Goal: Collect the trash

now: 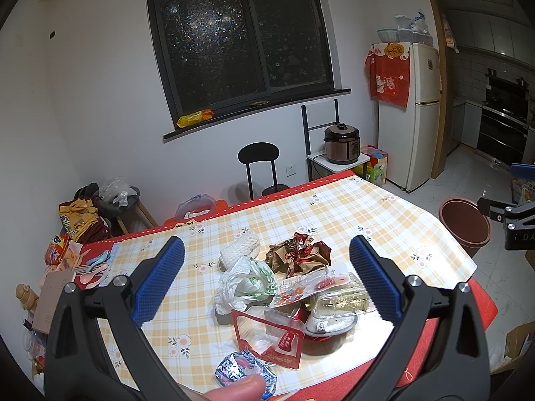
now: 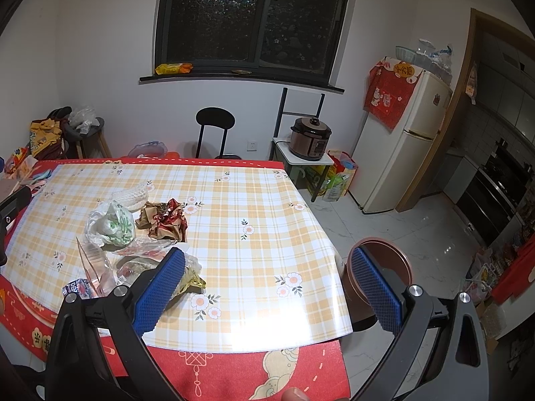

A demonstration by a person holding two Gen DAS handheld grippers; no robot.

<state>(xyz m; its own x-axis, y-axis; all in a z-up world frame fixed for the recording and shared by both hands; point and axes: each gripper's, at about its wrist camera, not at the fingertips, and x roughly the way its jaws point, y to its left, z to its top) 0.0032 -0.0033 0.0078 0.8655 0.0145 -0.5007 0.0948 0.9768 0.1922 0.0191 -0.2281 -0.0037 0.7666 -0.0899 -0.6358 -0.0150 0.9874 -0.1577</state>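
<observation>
Two grippers hover over the plaid tablecloth [image 2: 254, 200], both with blue pads spread wide and nothing between them. Left gripper [image 1: 267, 280] frames a heap of trash near the cloth's front edge: a crumpled red-and-gold foil wrapper [image 1: 299, 255], a white foam net [image 1: 239, 250], a clear plastic bag with green print [image 1: 249, 282], a clear clamshell box [image 1: 337, 304] and a red packet [image 1: 267, 339], all touching or overlapping. A blue-and-white wrapper [image 1: 245, 372] lies apart, at the front edge. Right gripper [image 2: 267, 284] hangs over the cloth's right front corner, beside a brown trash bin [image 2: 381, 267] on the floor.
</observation>
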